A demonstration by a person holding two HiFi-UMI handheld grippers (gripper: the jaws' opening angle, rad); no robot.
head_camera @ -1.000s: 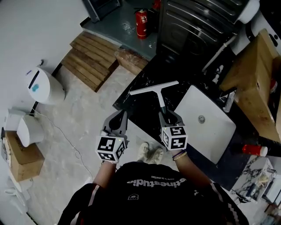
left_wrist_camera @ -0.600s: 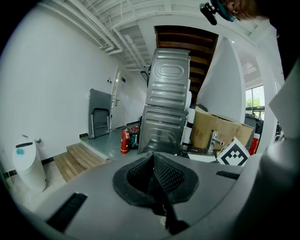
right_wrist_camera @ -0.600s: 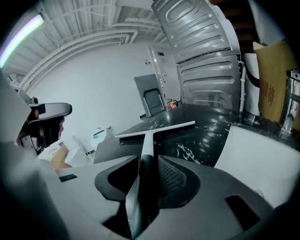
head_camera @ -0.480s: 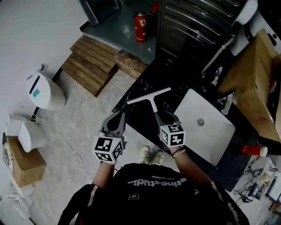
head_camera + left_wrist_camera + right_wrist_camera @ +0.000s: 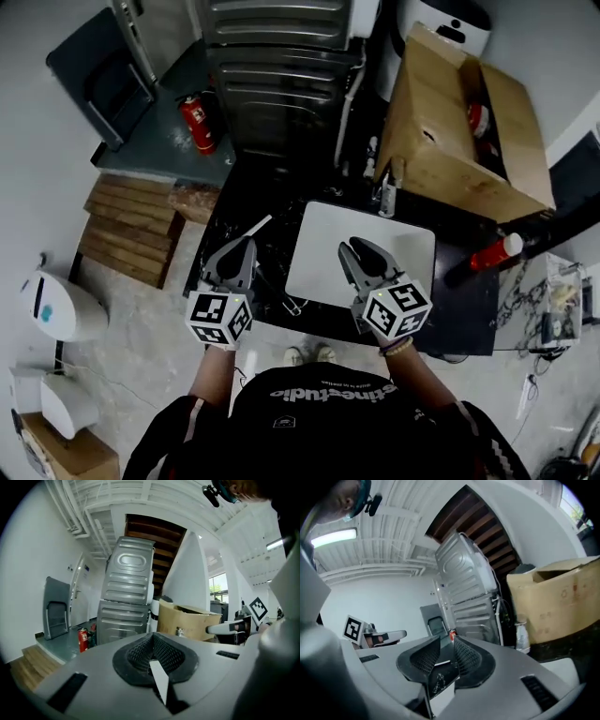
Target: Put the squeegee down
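The squeegee [image 5: 262, 224] lies on the black marble counter [image 5: 246, 192], its white blade angled up to the right and its thin handle [image 5: 284, 298] running toward the front edge. In the head view my left gripper [image 5: 237, 255] hovers over the blade's near end and hides part of it. Its jaws meet at the tips in the left gripper view, and a white sliver [image 5: 159, 681] shows low between them. My right gripper [image 5: 362, 255] hangs open above the white sink [image 5: 319, 253], apart from the squeegee, with nothing between its fingers [image 5: 465, 657].
A faucet [image 5: 386, 199] stands at the sink's back edge, with a cardboard box [image 5: 450, 122] behind it. A steel appliance [image 5: 277, 56] and a red fire extinguisher [image 5: 197, 122] are beyond the counter. A red bottle [image 5: 492, 253] lies at the right. Wooden boards [image 5: 127, 234] and a white bin [image 5: 47, 305] are on the floor at left.
My right gripper has opened and let go of the squeegee handle, then moved right over the sink. The squeegee now rests on the counter. The head view has swung toward the appliance.
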